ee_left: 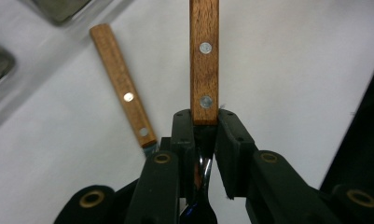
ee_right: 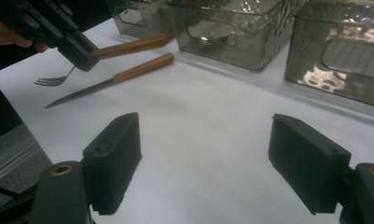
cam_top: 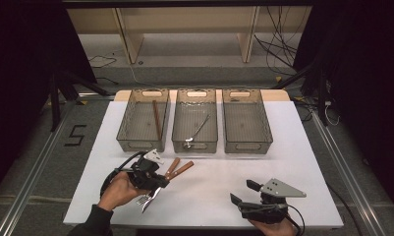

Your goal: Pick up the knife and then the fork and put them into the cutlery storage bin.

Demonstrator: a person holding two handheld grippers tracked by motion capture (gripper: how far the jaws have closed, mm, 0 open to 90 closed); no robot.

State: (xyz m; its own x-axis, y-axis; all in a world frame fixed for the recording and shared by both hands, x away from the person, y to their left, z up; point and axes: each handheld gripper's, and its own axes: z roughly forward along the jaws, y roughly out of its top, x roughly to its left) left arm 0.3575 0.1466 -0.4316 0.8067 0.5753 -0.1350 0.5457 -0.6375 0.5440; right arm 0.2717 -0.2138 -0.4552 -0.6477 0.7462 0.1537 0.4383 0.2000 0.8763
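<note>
The wooden-handled steel fork (ee_right: 54, 80) is pinched in the left gripper (cam_top: 153, 178), jaws pressed on its neck just below the riveted brown handle (ee_left: 204, 60), near the front left of the white table (cam_top: 219, 177). In the right gripper view the tines hang just off the tabletop (a thin gap, hard to judge).

Just beside it lies a wooden-handled steel knife (ee_right: 111, 81), flat on the table, blade toward the person, its handle (ee_left: 123, 88) angled away from the fork's and apart from it in the left gripper view.

The right gripper (cam_top: 248, 192) rests at the front right edge, well apart from the fork, jaws spread wide with bare table between them.

Across the back of the table stand three clear grey plastic bins in a row. The left bin (cam_top: 126, 123) holds a long brown stick-like piece (cam_top: 157, 119); the middle bin (cam_top: 178, 129) holds a thin metal utensil (cam_top: 197, 131) (type too small to tell); the right bin (cam_top: 263, 129) has a small dark item (cam_top: 233, 100) at its far end. Between the fork and the bins there is open table; only the knife lies close by.
</note>
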